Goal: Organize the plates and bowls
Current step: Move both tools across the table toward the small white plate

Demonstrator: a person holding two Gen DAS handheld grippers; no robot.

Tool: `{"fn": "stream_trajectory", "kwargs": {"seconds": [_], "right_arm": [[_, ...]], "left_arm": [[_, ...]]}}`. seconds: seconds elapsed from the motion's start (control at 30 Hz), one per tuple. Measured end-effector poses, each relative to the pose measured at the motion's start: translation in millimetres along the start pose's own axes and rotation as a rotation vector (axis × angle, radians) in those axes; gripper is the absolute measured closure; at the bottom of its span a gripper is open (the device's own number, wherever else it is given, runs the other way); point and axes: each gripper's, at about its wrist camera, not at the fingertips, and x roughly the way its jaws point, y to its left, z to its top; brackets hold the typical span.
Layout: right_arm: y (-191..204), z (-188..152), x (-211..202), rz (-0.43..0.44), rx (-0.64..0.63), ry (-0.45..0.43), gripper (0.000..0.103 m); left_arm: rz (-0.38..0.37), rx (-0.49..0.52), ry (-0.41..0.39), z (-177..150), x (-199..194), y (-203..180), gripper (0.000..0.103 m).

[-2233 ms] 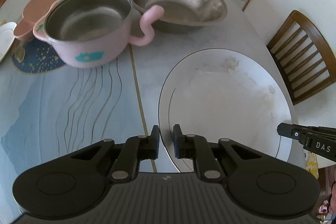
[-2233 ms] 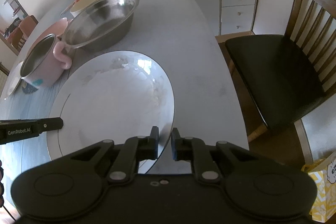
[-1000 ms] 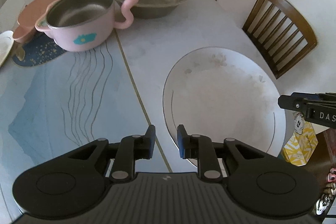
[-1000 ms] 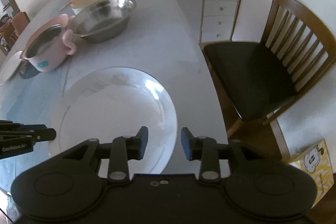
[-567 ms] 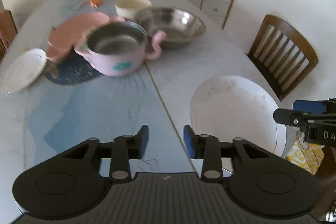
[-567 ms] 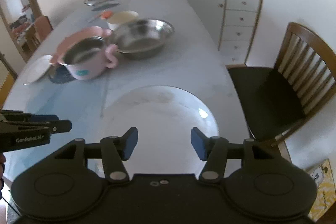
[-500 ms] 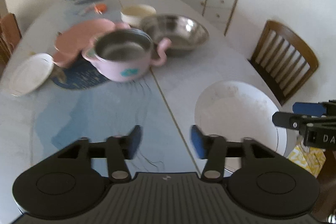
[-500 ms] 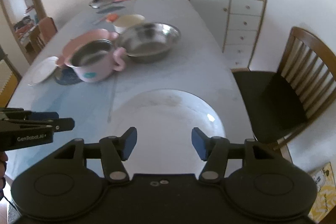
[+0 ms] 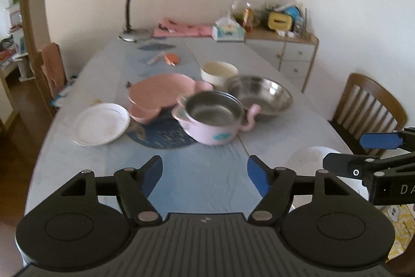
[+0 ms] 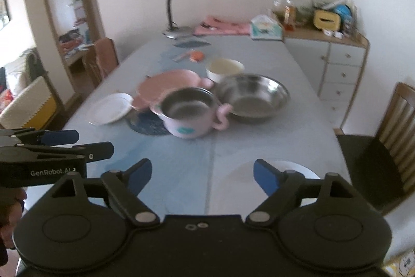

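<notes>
The left gripper (image 9: pixel 204 174) and right gripper (image 10: pixel 202 174) hover over the grey oval table (image 9: pixel 109 74), jaws opening wide with nothing between them; the large round white plate (image 9: pixel 308 157) lies flat at the near right edge; the pink steel-lined pot (image 9: pixel 211 120) sits mid-table, handle pointing right.

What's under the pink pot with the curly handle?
The pink pot sits partly on a dark blue mat, its handle side over the bare table. What the pot covers directly below cannot be seen.
</notes>
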Motion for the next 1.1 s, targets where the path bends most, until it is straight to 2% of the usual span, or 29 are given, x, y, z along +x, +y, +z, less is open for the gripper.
{"fn": "stream_trajectory", "kwargs": {"seconds": [0.07,0.2,0.27,0.37,0.5,0.87,1.1], "right_arm": [[11,5,1,0.020,-0.017,-0.015,0.010],[31,14,3,0.053,-0.043,-0.043,0.004],[39,19,4,0.071,-0.056,-0.055,0.000],[51,27,9,0.088,-0.080,-0.063,0.000],[63,38,22,0.125,-0.100,-0.056,0.000],[94,93,84,0.228,-0.203,-0.041,0.000],[104,127,148,0.269,-0.237,0.031,0.000]], "left_arm": [[0.012,-0.017,-0.023,2,-7,10,0.025],[0.037,-0.039,-0.050,4,-18,27,0.024],[0.052,-0.054,-0.065,6,-22,35,0.019],[0.093,-0.077,-0.084,8,-24,47,0.011],[0.132,-0.094,-0.097,12,-24,64,0.010],[0.230,-0.152,-0.079,39,8,111,0.010],[0.281,-0.211,-0.027,55,51,145,0.010]]}}
